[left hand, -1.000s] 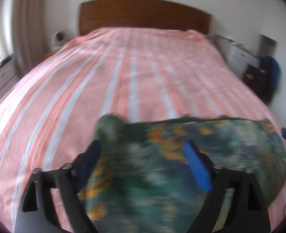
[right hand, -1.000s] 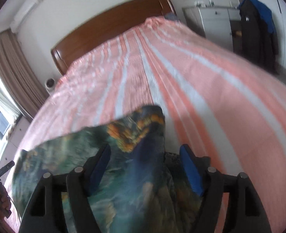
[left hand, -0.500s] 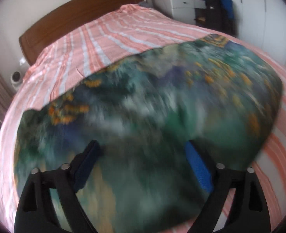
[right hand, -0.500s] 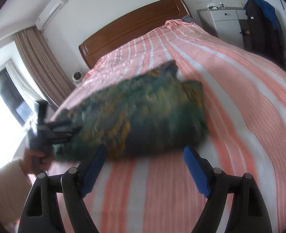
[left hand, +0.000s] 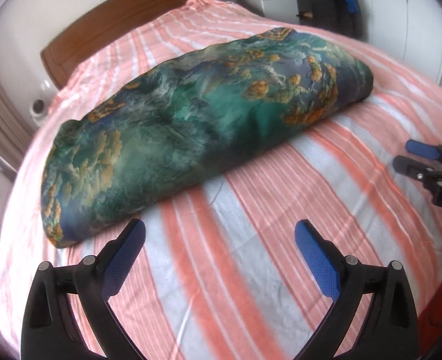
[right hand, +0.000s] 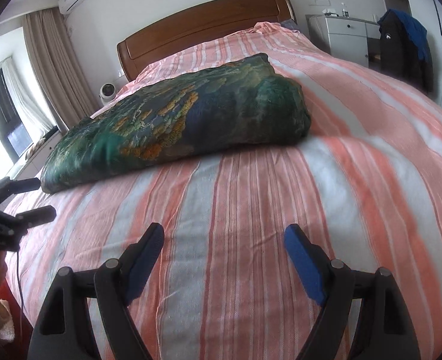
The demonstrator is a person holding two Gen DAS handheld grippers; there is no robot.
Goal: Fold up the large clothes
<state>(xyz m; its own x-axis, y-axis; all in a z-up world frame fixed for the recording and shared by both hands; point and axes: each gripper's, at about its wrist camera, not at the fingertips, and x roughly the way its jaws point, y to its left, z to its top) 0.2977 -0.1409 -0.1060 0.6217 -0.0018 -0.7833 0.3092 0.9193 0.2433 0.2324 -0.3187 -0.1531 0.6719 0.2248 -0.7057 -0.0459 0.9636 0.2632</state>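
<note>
While both grippers are held spread wide and gripping nothing, one folded garment [left hand: 190, 132] with a green, blue and orange print is seen lying across the striped bedspread [left hand: 251, 240], its near folded edge well ahead of the left gripper [left hand: 219, 237] and the right gripper [right hand: 224, 240]. Bare bedspread is left between that edge and the fingertips. One wooden headboard [right hand: 202, 27], one white dresser [right hand: 347, 36] and one dark jacket [right hand: 404, 45] are counted beyond the bed.
</note>
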